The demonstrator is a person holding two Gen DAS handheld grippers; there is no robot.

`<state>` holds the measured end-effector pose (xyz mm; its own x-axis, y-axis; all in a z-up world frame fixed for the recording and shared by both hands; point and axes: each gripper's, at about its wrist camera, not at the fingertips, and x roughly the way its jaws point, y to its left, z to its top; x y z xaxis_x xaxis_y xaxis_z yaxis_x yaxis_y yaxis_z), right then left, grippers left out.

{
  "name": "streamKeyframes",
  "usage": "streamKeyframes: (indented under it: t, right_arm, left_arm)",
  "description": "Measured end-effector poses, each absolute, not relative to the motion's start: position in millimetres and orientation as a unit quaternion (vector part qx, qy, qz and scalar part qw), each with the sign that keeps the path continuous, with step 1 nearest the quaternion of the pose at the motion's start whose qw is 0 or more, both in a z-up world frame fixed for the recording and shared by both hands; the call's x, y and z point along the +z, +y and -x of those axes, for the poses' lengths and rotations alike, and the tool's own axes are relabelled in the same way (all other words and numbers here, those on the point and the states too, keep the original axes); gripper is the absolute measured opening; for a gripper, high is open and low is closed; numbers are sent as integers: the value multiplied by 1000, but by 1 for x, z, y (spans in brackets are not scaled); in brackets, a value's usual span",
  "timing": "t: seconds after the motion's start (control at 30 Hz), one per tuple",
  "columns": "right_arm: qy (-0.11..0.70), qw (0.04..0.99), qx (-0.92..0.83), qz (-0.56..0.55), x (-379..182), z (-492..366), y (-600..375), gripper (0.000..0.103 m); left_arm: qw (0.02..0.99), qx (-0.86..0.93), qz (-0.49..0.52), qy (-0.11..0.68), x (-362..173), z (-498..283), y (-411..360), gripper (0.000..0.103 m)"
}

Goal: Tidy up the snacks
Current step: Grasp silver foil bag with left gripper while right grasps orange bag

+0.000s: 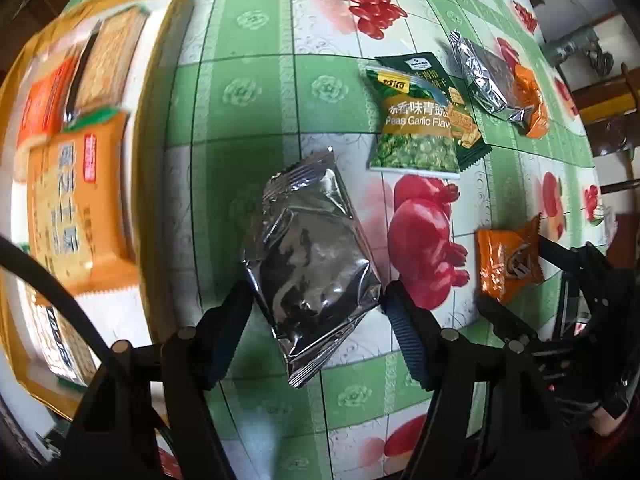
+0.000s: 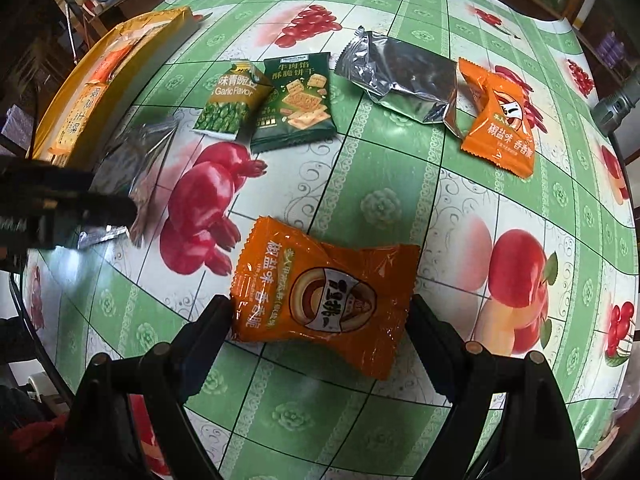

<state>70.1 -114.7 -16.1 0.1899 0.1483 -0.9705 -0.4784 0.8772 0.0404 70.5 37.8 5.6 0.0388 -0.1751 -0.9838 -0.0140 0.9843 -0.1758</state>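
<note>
A crumpled silver foil packet lies on the green fruit-print tablecloth. My left gripper points down over it, and its two pads touch the packet's side edges. From the right wrist view the same gripper covers part of this silver packet. An orange snack packet lies flat between the fingers of my right gripper, which stands wide open around it. The left wrist view shows that orange packet at the right.
A yellow box holding cracker packs sits at the left. Further back lie a green pea packet, a dark green cracker packet, a second silver packet and another orange packet. The table edge curves nearby.
</note>
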Motion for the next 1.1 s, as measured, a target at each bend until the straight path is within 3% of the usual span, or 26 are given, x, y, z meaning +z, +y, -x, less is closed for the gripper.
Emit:
streamKeyframes:
  t: [0.13, 0.3, 0.67, 0.83, 0.9, 0.97, 1.1]
  right_arm:
    - [598, 763, 204, 138, -14, -54, -122, 87]
    - [589, 772, 203, 129, -9, -42, -128, 83]
    - [592, 765, 225, 119, 0, -18, -128, 79]
    - [585, 768, 225, 132, 1, -4, -124, 80]
    - [585, 768, 223, 135, 1, -3, -123, 80]
    - [582, 769, 221, 147, -2, -7, -119, 80]
    - [575, 772, 215, 164, -3, -3, -115, 81]
  left_arm:
    - [724, -51, 22, 688, 4, -75, 24, 70]
    - [740, -64, 2, 670, 7, -69, 17, 56]
    - [714, -151, 2, 684, 9, -36, 16, 55]
    - [711, -145, 6, 688, 7, -40, 11, 60]
    - [708, -147, 17, 691, 6, -44, 8, 72]
    - [710, -139, 17, 691, 3, -49, 1, 77]
    - [714, -122, 0, 689, 1, -58, -15, 77]
